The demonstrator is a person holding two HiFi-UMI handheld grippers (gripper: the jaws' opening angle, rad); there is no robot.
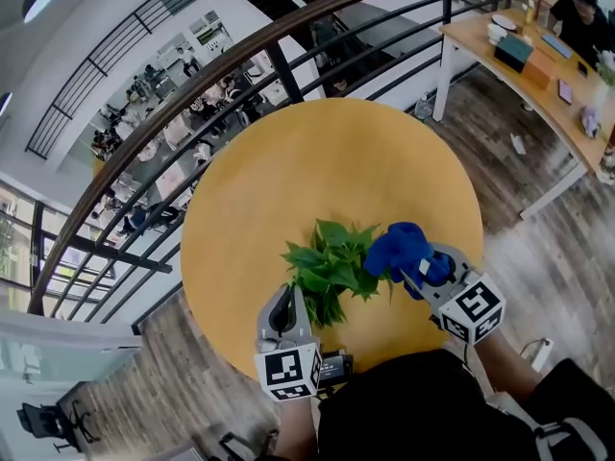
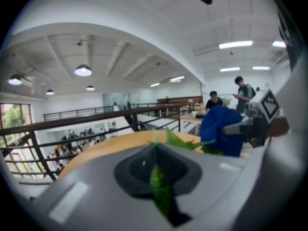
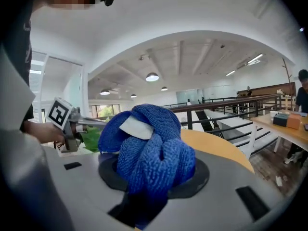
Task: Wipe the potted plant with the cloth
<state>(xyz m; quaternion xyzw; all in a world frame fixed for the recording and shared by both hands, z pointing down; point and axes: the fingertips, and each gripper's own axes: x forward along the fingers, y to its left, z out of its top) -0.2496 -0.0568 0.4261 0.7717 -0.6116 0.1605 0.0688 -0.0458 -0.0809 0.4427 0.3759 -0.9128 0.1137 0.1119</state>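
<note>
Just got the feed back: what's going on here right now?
A person works two grippers over a round wooden table. The left gripper is shut on a leaf of the plant. The right gripper is shut on a bunched blue cloth, which sits at the foliage's right edge in the head view; contact is unclear.

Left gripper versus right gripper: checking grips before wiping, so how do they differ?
The left gripper is shut on one thin green leaf of the plant; the right gripper is shut on a bunched blue cloth. The leaf is a slim strip between its jaws; the cloth bulges over its jaws. Both grip something.
</note>
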